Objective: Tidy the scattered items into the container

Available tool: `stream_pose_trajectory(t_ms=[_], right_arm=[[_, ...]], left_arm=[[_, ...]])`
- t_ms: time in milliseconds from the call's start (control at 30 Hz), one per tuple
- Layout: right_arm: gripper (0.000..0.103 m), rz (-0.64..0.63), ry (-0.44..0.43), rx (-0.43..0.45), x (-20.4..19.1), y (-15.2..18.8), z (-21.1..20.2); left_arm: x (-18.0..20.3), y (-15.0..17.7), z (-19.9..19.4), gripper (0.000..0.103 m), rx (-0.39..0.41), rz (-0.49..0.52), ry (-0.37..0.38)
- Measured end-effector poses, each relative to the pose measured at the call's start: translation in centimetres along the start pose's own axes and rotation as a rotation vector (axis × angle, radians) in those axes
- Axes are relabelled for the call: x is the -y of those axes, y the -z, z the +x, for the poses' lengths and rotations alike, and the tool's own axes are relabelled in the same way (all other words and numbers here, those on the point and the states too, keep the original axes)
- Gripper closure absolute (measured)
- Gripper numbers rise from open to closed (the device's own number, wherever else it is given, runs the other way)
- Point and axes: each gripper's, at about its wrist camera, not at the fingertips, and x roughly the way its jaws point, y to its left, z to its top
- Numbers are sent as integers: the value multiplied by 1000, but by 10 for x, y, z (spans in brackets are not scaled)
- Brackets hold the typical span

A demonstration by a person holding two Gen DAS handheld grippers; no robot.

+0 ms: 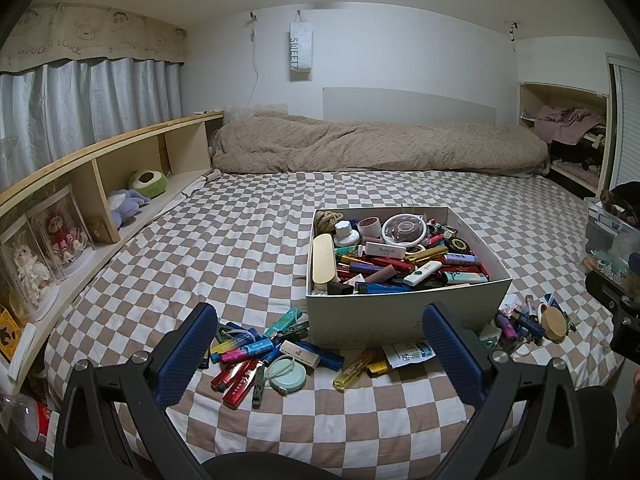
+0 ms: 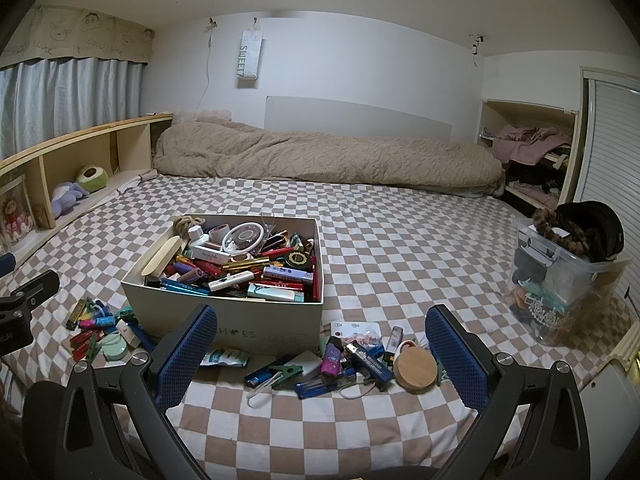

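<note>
A white cardboard box (image 1: 400,312) (image 2: 224,320) heaped with lighters, tape and small items sits on the checkered bed. Left of it lies a pile of lighters and clips with a mint round tape measure (image 1: 287,375) (image 2: 114,346). Right of it lie more items: a purple lighter (image 2: 332,356), a dark blue lighter (image 2: 370,362) and a round wooden lid (image 2: 414,368) (image 1: 554,322). My left gripper (image 1: 320,344) is open and empty, above the left pile. My right gripper (image 2: 320,344) is open and empty, above the right pile.
A clear plastic bin (image 2: 568,280) of hair accessories stands at the bed's right edge. A rolled beige quilt (image 2: 320,156) lies along the far side. A wooden shelf (image 1: 100,184) with plush toys runs along the left.
</note>
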Motion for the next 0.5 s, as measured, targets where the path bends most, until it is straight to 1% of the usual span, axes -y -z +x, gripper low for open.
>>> stream_pose_trajectory(t_ms=[500], right_arm=[[0, -1, 3, -3, -1, 1, 0]], left_arm=[[0, 0, 0, 0, 1, 3, -1]])
